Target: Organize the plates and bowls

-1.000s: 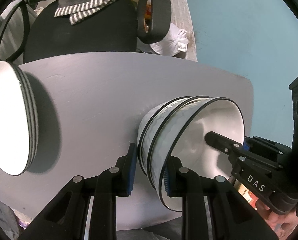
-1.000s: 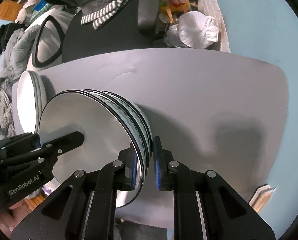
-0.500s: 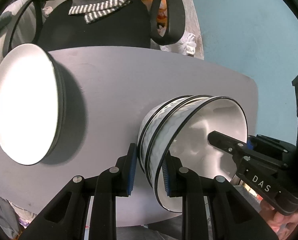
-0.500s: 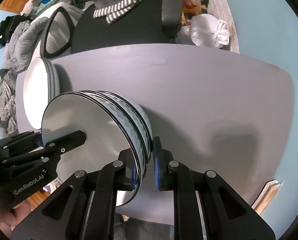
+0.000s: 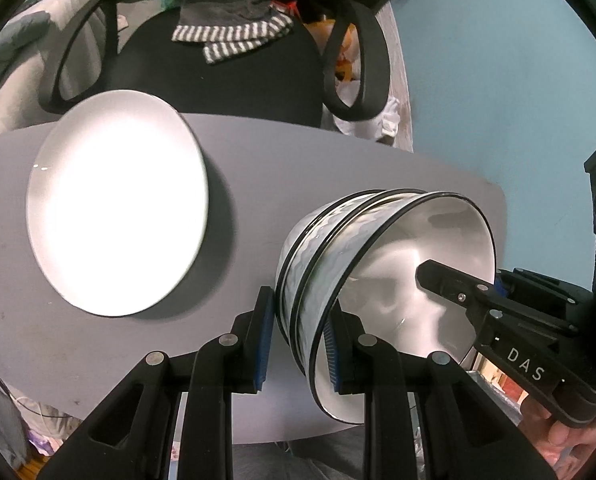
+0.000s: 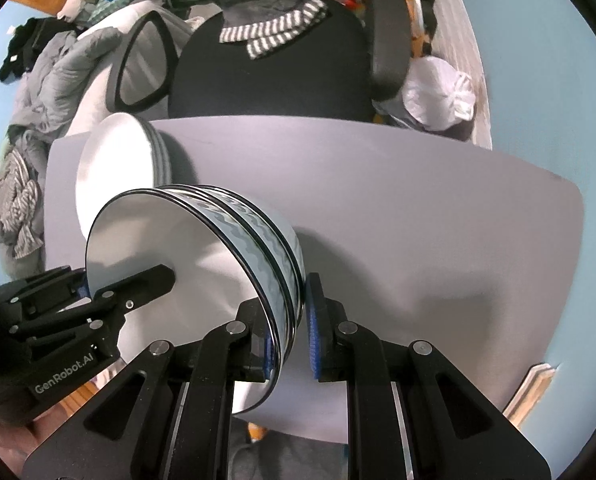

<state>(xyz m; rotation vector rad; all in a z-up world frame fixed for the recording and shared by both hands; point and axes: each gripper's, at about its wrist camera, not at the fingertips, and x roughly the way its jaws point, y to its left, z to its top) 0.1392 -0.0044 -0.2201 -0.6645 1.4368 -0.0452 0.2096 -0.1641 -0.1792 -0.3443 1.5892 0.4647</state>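
Bare table (image 6: 437, 220) right of bowl stack (image 6: 258, 232); plate stack (image 6: 114, 168) blocks left; chair (image 6: 270, 76) behind.

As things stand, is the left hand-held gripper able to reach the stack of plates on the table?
Probably not right away. The left hand-held gripper is shut on the rim of the stacked bowls, which the right hand-held gripper also grips. The plates sit apart, with bare table between.

Grey table, blue room.
Black mesh office chair (image 6: 270, 76) at 12 o'clock, striped grey garment (image 6: 274, 32) draped over it; light-blue wall (image 5: 497, 92) at 2 o'clock.
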